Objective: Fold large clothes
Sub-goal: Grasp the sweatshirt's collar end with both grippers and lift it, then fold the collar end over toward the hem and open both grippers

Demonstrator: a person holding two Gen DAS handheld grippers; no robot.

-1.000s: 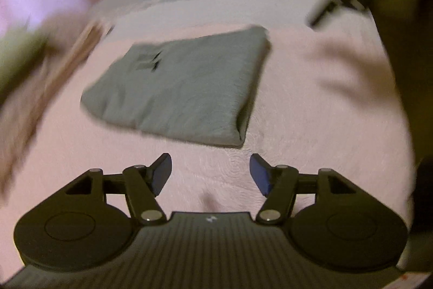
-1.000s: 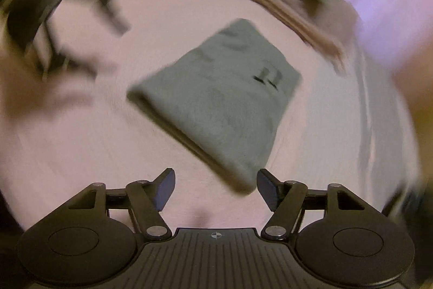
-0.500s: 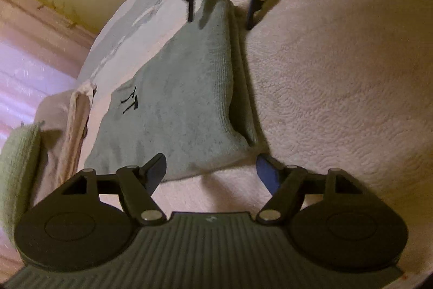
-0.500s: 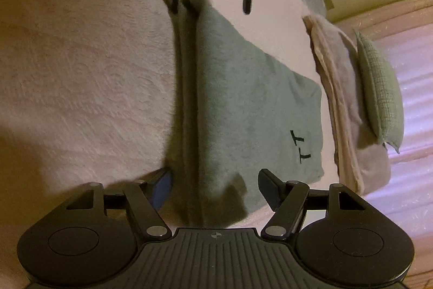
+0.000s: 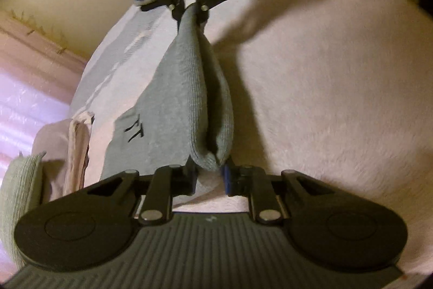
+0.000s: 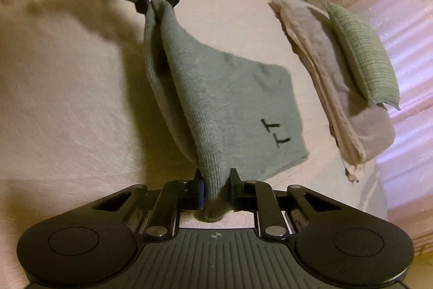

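A folded grey-green knit garment (image 5: 184,99) with a small black mark lies on the pink bedspread (image 5: 324,99). Its thick folded edge is bunched and raised between the two grippers. My left gripper (image 5: 209,175) has its jaws closing, and the pads pinch the near end of that edge. In the left wrist view my right gripper (image 5: 190,10) grips the far end. In the right wrist view the right gripper (image 6: 216,188) is closing on its end of the garment (image 6: 230,99), pads pressing the cloth, and the left gripper (image 6: 155,0) holds the opposite end.
A stack of folded pale pink and beige cloth (image 6: 338,88) with a green ribbed pillow (image 6: 362,56) on it lies beside the garment, toward the pink curtain. A grey striped sheet (image 5: 116,50) runs along the bed's far side. Open bedspread (image 6: 67,99) lies on the other side.
Both grippers went from open at the garment's folded edge to pinched on its two ends. The edge now stands bunched up off the bedspread.
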